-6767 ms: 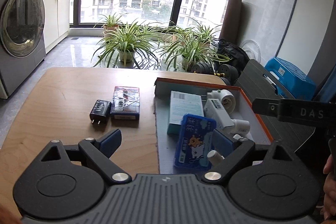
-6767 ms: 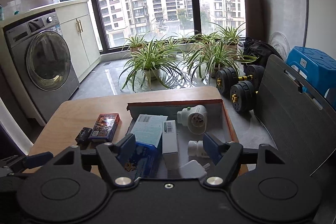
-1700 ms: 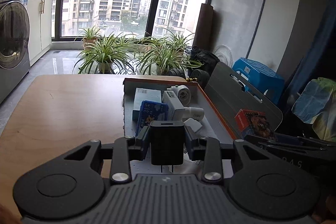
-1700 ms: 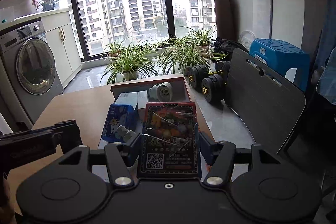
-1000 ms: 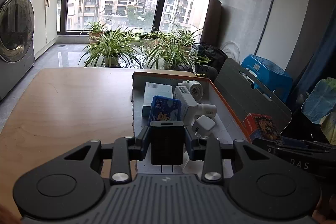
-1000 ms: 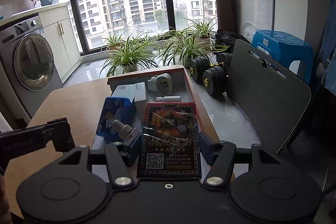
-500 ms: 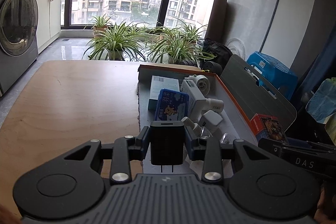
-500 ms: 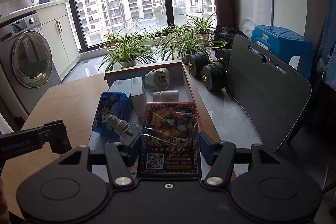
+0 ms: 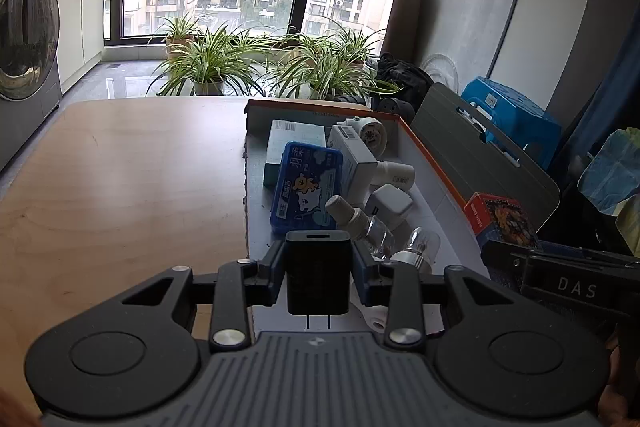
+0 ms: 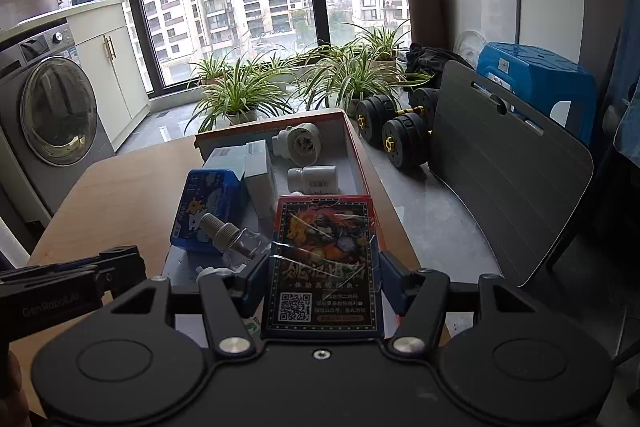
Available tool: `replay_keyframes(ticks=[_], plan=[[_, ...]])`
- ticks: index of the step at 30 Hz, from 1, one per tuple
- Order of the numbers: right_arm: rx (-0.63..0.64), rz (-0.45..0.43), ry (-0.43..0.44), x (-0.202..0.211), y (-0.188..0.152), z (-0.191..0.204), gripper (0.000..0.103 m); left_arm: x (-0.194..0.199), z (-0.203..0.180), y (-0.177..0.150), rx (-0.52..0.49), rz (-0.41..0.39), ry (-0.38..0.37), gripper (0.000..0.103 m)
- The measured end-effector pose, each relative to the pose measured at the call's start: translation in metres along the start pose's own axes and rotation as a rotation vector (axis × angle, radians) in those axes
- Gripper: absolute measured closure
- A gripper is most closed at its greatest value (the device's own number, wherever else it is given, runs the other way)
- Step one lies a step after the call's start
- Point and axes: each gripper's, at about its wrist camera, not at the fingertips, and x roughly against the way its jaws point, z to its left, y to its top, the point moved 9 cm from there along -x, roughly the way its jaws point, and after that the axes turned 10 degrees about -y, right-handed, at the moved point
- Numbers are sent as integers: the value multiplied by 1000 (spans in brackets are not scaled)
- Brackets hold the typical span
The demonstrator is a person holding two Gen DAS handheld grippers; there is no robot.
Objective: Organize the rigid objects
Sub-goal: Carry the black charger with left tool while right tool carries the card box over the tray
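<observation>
On the wooden table (image 9: 120, 187), the left gripper (image 9: 318, 267) is clamped tight on a black plug adapter (image 9: 318, 273), prongs pointing back toward the camera, above the near end of the orange-rimmed box (image 9: 424, 151). In that box, at about 12 o'clock from the adapter, lies a blue cartoon case (image 9: 306, 187), a teal carton (image 9: 296, 143) beyond it. At 1 o'clock lie a clear dropper bottle (image 9: 360, 223), a white charger cube (image 9: 390, 205), a small light bulb (image 9: 418, 247) and a white round adapter (image 9: 370, 135). At 3 o'clock the right gripper (image 10: 320, 275) pinches a red card pack (image 10: 324, 267) by its long sides, jaws partly apart, over the box's near right corner. Spider plants (image 9: 208, 63) line the window.
</observation>
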Motion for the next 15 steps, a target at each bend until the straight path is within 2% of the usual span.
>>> replay_keyframes(ticks=[15], plan=[[-1,-1,-1,-1,0,0,32,-1,0,-1,1,0,3,67]])
